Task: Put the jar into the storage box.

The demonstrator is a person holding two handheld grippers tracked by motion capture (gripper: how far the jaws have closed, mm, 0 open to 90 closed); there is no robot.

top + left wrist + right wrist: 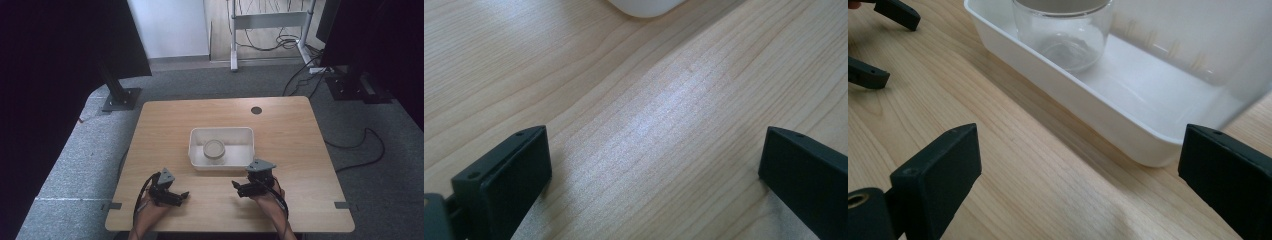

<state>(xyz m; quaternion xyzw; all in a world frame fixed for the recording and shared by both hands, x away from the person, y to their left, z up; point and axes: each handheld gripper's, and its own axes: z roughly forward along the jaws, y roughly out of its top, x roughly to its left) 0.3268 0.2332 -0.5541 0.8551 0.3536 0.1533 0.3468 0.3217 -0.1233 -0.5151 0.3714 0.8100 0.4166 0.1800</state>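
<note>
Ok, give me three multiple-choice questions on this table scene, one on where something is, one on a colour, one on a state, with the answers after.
1. Where does the glass jar stand?
A. inside the white tray
B. on the bare table beside the tray
C. between the fingers of the left gripper

2. What colour is the tray?
A. black
B. white
C. red

3. How is the right gripper?
A. shut on the jar
B. open, holding nothing
C. shut on the tray's rim

Answers:
1 A, the high view shows the jar within the tray's walls.
2 B, its walls and floor are plain white.
3 B, in the right gripper view its fingers stand wide apart over bare wood.
</note>
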